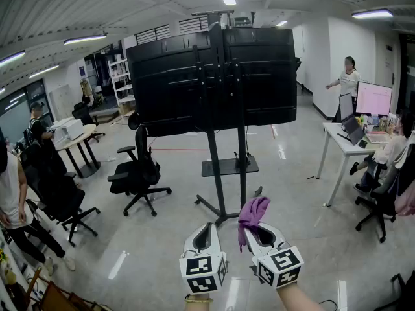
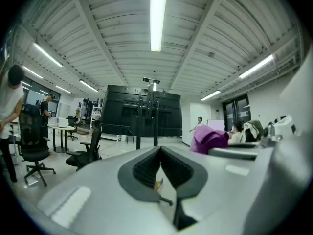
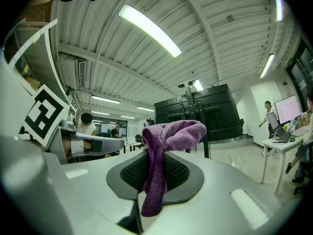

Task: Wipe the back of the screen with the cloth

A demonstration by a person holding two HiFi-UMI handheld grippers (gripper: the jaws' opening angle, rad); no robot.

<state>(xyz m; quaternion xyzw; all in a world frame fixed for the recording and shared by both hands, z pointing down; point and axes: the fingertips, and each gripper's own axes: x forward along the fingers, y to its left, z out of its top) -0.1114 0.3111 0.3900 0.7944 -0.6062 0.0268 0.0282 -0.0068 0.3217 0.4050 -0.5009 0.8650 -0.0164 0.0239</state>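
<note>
A large black screen (image 1: 214,76) stands on a wheeled floor stand (image 1: 220,173), its back panel facing me; it also shows far off as the screen (image 2: 142,116) and the screen (image 3: 205,114). My right gripper (image 1: 249,229) is shut on a purple cloth (image 1: 253,211), which bunches above the jaws and hangs down between them as the cloth (image 3: 164,155). My left gripper (image 1: 206,230) hangs beside it at the bottom centre, jaws closed with nothing between them (image 2: 160,168). Both grippers are well short of the screen.
Black office chairs (image 1: 136,173) stand left of the stand, another chair (image 1: 61,203) nearer me. A round table (image 1: 78,141) sits at far left, a white desk (image 1: 347,151) with monitors at right. People stand and sit at both sides. Open floor lies between me and the stand.
</note>
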